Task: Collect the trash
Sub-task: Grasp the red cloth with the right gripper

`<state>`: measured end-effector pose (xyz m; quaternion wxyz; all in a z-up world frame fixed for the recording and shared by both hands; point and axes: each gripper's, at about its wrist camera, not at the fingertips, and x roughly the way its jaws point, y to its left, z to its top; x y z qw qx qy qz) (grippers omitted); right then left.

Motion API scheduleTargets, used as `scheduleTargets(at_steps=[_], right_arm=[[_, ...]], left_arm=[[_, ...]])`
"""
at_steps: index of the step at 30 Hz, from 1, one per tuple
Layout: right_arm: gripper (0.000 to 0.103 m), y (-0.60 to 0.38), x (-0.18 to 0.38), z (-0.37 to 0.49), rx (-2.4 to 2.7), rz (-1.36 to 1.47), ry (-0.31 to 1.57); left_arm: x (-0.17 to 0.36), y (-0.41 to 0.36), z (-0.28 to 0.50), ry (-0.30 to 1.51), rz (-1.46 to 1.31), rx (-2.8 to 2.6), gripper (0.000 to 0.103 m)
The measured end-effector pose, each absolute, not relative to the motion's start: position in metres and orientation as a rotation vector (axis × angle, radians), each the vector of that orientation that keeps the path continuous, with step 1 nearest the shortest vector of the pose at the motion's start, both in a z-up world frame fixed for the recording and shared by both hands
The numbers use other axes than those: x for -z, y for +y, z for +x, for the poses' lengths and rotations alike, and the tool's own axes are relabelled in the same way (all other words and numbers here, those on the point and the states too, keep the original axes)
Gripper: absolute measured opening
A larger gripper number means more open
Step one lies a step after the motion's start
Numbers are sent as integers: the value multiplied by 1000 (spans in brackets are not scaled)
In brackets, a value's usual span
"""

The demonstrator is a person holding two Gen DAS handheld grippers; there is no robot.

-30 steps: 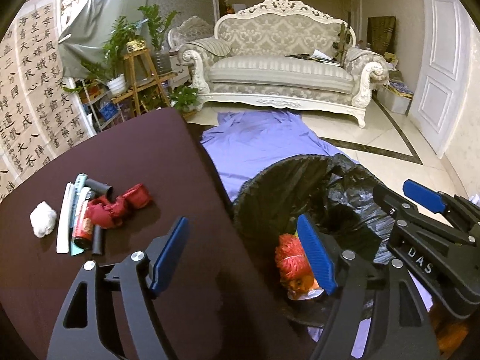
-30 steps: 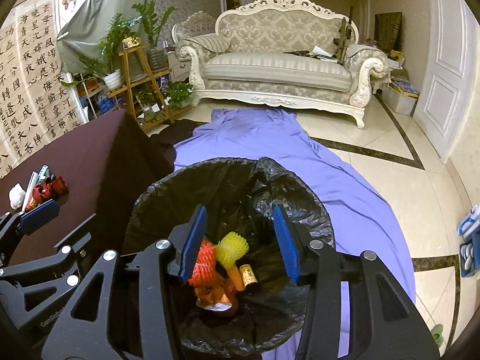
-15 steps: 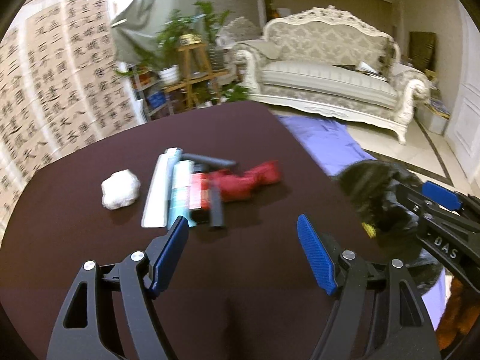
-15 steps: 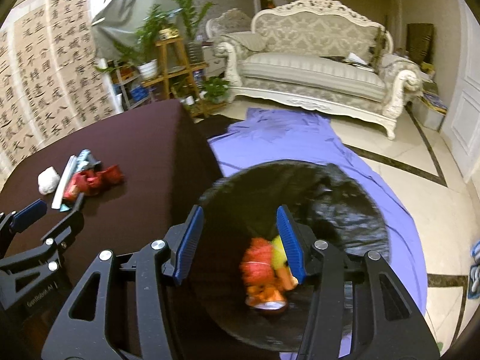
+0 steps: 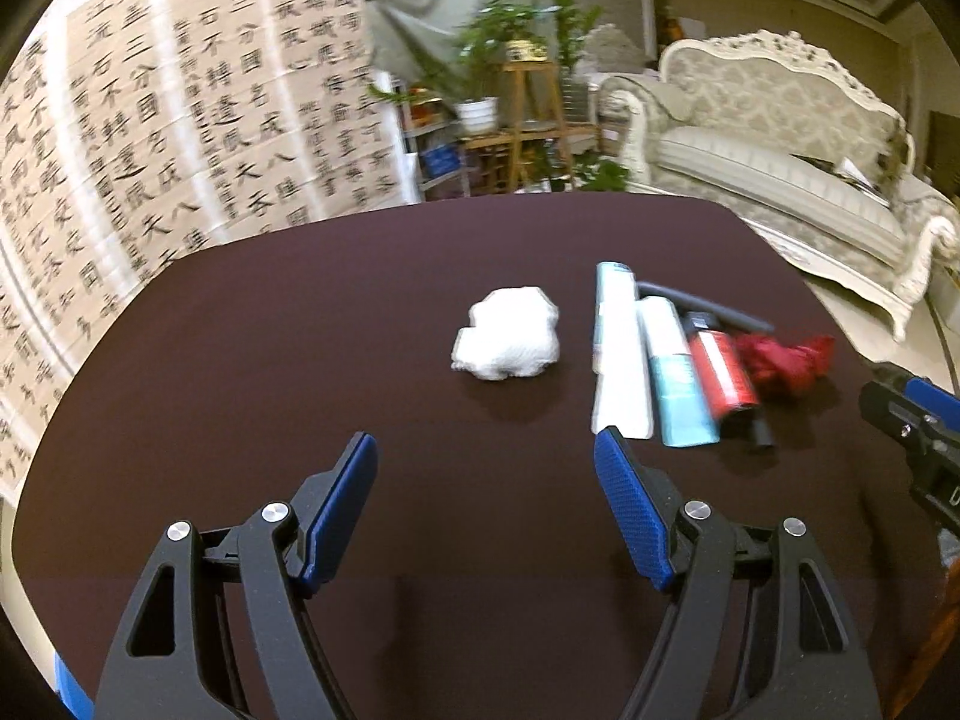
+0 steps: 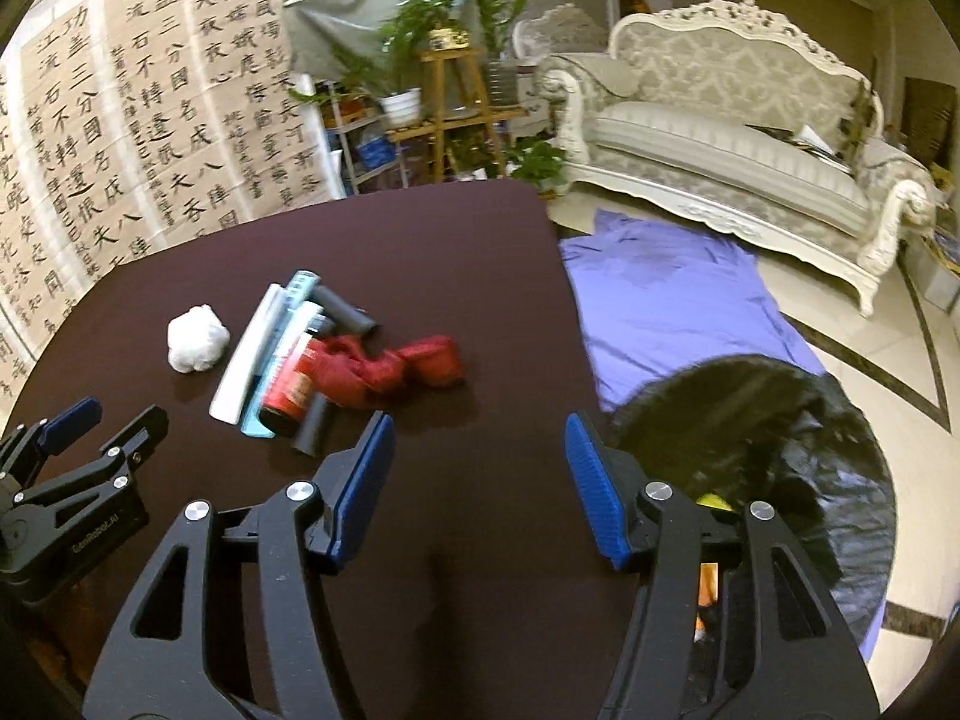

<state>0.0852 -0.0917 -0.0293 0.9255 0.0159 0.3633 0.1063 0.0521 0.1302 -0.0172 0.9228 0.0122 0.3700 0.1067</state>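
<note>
A crumpled white tissue (image 5: 507, 341) lies on the dark table (image 5: 300, 360), ahead of my open, empty left gripper (image 5: 485, 468). Right of it lie a white strip (image 5: 618, 360), a teal tube (image 5: 675, 375), a red can (image 5: 720, 369), a black tube (image 5: 708, 306) and a crumpled red wrapper (image 5: 786, 357). In the right wrist view the same pile shows: tissue (image 6: 197, 337), red can (image 6: 294, 384), red wrapper (image 6: 408, 367). My right gripper (image 6: 477, 456) is open and empty over the table's right edge. The black-lined trash bin (image 6: 780, 420) stands on the floor to its right.
A purple cloth (image 6: 672, 294) lies on the tiled floor by the table. A cream sofa (image 6: 720, 138) and a plant stand (image 6: 456, 96) are behind. Calligraphy sheets (image 5: 150, 120) cover the wall left of the table.
Both grippers have swung left, away from the bin and over the table. The tissue and the pile now lie ahead of the left gripper. Both grippers stay open and empty.
</note>
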Motion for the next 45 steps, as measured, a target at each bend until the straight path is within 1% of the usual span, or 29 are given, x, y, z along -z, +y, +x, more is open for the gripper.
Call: scheduleTargets(at_steps=[6,9,16,18,19,26,31,38,40,42,44,45], right_arm=[[58,-64,23,105,-240,35,743],[63,-55,24,112,-247,35,749],[64,-50,36,123,-210,3,814],[69,-54,37,118,-196,-17,816],[69,-56,38,116,-190,-26,817],[70,-70,41,108,-158,-48,832],[70,-75,30,103,-156,-15,797],[70,-65,26,125,-140,45,778],[68,-60,33,132,-138,37,800],[58,-56,40,135,-149,28,833],[55,-55,44,134,-173,32,854],[52,-55,45,133,-176,29,853]], left_arm=[[20,153,51,765,-6,-262,73],[19,158,51,762,-15,-266,73],[19,163,58,765,-26,-253,73],[20,164,58,768,-31,-249,73],[20,164,59,771,-35,-246,73],[21,168,62,781,-46,-241,73],[22,166,62,778,-44,-246,73],[22,169,64,782,-45,-244,73],[23,170,64,783,-48,-243,73],[24,169,63,783,-50,-241,73],[24,169,63,783,-49,-238,73],[24,169,63,783,-49,-235,73]])
